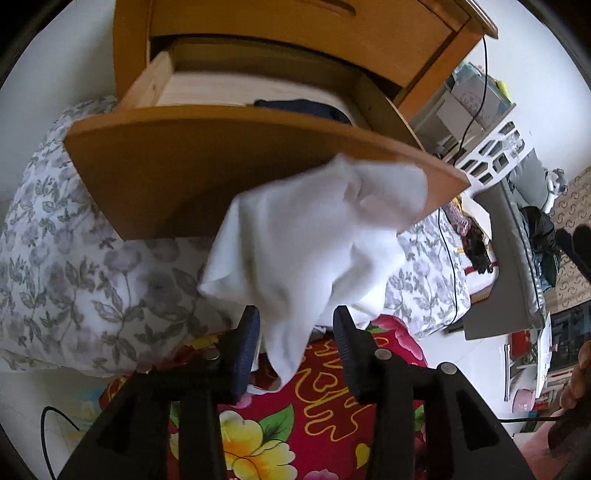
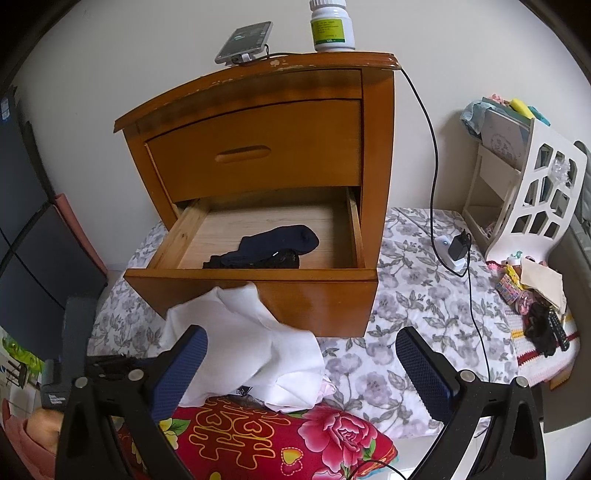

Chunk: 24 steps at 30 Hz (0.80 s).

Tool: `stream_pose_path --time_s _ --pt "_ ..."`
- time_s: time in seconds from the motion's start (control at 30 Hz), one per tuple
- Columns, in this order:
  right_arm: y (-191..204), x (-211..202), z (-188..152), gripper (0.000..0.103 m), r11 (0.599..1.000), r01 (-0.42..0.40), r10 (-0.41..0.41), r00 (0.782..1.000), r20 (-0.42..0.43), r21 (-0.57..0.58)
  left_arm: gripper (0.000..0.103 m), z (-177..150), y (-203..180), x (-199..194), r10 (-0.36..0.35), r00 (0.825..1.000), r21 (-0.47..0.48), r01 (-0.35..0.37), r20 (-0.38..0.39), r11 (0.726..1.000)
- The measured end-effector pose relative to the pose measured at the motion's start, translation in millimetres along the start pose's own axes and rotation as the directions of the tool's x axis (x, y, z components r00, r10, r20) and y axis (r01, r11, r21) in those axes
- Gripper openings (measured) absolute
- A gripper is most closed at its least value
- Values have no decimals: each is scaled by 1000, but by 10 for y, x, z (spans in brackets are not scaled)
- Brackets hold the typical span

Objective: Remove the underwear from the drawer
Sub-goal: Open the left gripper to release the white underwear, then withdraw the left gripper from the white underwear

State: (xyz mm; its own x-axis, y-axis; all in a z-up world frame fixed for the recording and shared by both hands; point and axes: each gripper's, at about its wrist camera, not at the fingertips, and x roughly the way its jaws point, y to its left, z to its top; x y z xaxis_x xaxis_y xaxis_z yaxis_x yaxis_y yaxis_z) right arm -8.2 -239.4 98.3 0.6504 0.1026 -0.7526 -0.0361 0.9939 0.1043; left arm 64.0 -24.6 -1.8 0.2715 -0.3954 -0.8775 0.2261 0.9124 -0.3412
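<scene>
The lower drawer of the wooden nightstand stands pulled out over the bed. Inside it lie dark navy and black underwear pieces, whose edge shows in the left wrist view as dark underwear. A white garment hangs in front of the drawer front, its lower tip between the fingers of my left gripper. Those jaws stand apart and do not press the cloth. In the right wrist view the white garment rests on the bedding below the drawer. My right gripper is open and holds nothing.
A phone and a white bottle stand on the nightstand, and a black cable runs down to a charger. A red floral pillow lies on grey-flowered bedding. A white cut-out shelf stands at the right.
</scene>
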Motion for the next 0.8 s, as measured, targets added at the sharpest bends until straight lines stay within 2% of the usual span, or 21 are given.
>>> stream_pose_path --time_s 0.17,0.33,0.57,0.8 --pt "19 -3 -6 103 1000 0 0 1000 -1 -5 42 45 159 -28 29 999 -50 -28 17 998" --pt "27 13 -6 103 1000 0 0 1000 -7 -7 43 85 166 -176 55 996 -52 -51 77 997" --pt "67 76 -22 103 1000 -5 4 1000 -25 -17 65 153 126 -478 101 976 -56 -92 193 994" --pt "98 179 -40 103 1000 -12 11 999 -54 -25 80 184 153 -603 136 958 -77 -120 254 990"
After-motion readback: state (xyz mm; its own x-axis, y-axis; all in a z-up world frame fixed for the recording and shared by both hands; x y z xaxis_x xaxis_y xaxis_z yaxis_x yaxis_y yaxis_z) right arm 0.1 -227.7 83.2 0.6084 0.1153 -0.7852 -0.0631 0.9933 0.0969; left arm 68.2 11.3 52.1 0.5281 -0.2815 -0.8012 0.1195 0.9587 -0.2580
